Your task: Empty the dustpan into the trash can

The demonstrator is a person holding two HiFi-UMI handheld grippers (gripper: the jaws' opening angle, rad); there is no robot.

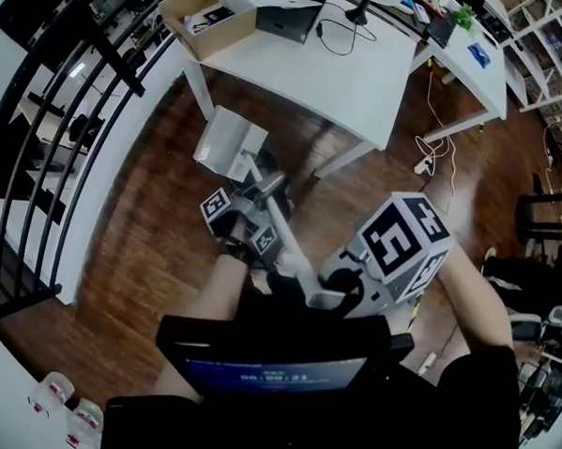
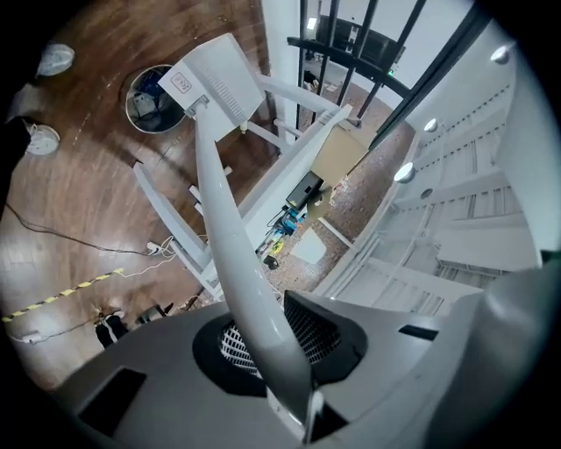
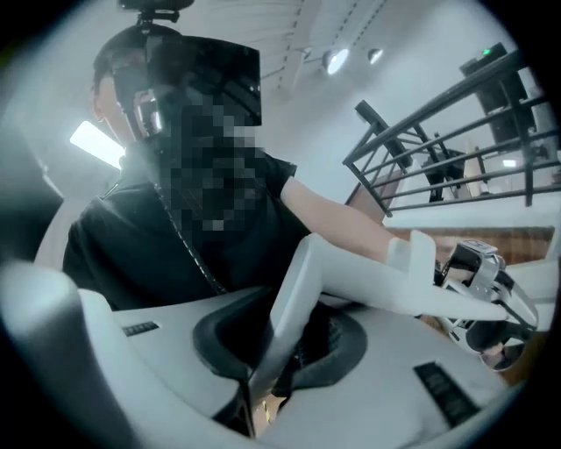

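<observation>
One white rectangular table (image 1: pixel 348 74) fills twelve to two o'clock of the head view. On its near corner stands one open brown cardboard box (image 1: pixel 224 36) holding a few dark and pale items too small to name.

In the left gripper view, one dark round trash can (image 2: pixel 129 96) stands on the brown wooden floor at ten o'clock. It has dark contents that I cannot identify.

One white plastic dustpan (image 1: pixel 228 142) with a long handle is off the floor at eleven o'clock of the head view, in front of the table. It is not over the trash can, and its scoop looks bare, though the view is poor. The handle (image 2: pixel 230 237) slants from the scoop back towards the person.

Two pale, clear cup-like objects (image 1: pixel 55 398) sit on the floor at seven o'clock.

There are two grippers. The left gripper (image 2: pixel 294 399) is clenched on the handle partway along, reaching level towards the scoop. The right gripper (image 3: pixel 263 390) grasps the handle's near end and is tipped slightly downward. Both of the person's bare forearms (image 1: pixel 477 298) are stretched forward.
</observation>
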